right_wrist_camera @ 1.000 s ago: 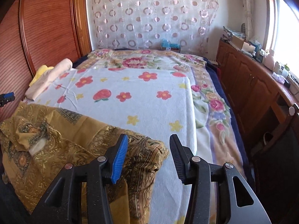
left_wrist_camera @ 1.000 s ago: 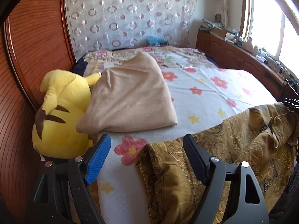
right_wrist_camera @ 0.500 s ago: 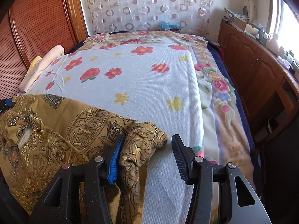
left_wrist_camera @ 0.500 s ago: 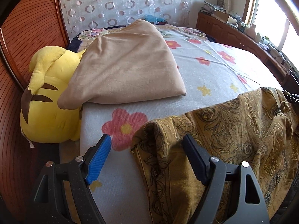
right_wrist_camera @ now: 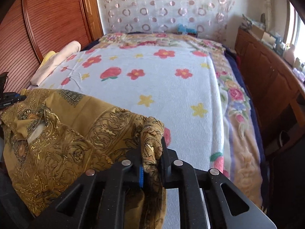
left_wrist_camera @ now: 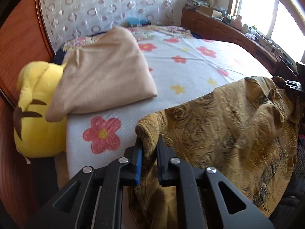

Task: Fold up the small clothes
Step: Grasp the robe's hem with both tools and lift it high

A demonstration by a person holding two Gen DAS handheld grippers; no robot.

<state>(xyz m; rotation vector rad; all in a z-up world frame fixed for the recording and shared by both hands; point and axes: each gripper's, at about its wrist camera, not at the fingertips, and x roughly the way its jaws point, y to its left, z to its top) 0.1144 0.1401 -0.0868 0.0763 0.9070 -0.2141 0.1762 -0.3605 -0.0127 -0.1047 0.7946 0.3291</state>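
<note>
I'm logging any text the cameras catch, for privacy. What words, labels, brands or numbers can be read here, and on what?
No text can be read.
Left gripper: a small pale label on its body, seen in the right wrist view, too small and blurred to read.
Garment: ornamental pattern only, no lettering.
Boxes on the sideboard: any print too blurred to tell.

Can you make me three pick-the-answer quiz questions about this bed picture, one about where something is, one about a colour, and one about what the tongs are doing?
1. Where is the yellow plush toy?
A. beside the bed, partly under the beige cloth
B. on the windowsill
C. on the gold garment

2. What colour are the big flowers on the white blanket?
A. blue
B. red-pink
C. black

3. What are the left tongs and right tongs doing?
A. both wide open
B. one open
C. both shut on the gold garment

Answers: 1 A, the cloth overlaps it. 2 B, yellow centres too. 3 C, fabric sits pinched in each.
</note>
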